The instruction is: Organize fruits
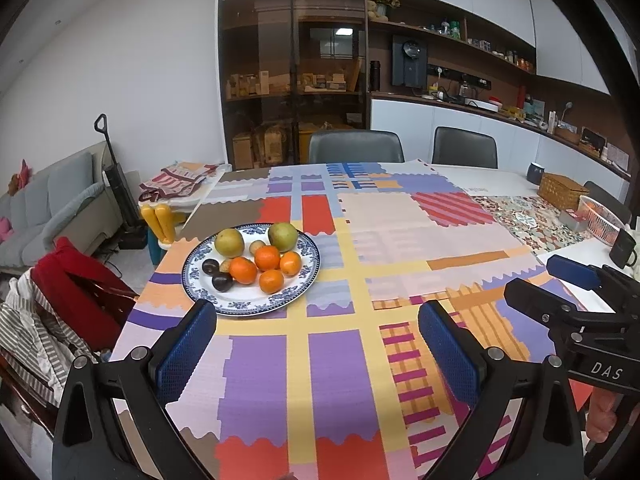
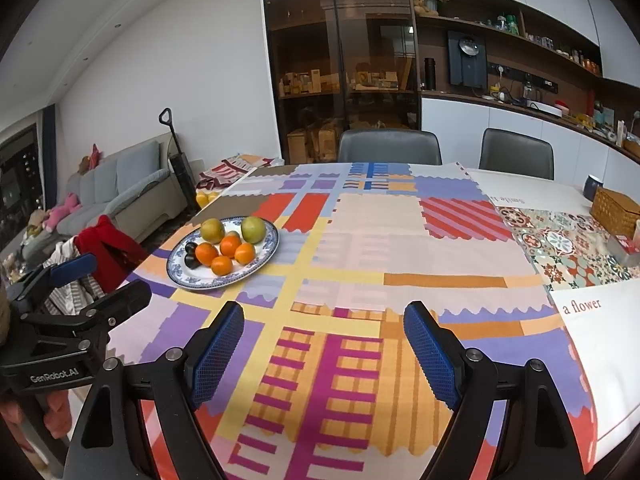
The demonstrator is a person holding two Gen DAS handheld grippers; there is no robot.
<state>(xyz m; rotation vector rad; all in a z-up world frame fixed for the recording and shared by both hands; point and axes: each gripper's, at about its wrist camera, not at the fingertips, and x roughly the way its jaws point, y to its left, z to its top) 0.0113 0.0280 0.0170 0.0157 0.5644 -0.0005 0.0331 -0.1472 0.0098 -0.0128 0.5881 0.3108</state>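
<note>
Both grippers hang over the near edge of the bench (image 2: 440, 240), jaws spread wide and holding nothing: the left gripper (image 1: 316, 360), then the right gripper (image 2: 324, 354). All the fruit sits together on the blue-patterned plate (image 1: 308, 276) at far left: two pears (image 1: 229, 242), four oranges (image 1: 267, 258), two dark plums (image 1: 222, 282). This fits either a sorted or an unsorted stage. Any grasp should be gentle and centred. Readable writing: "DAS", "GenRobot.AI", "a flower".

"DAS" marks the right tool (image 1: 576, 280); "GenRobot.AI" the left tool (image 2: 86, 276); "a flower" the white mat (image 2: 600, 320).
</note>
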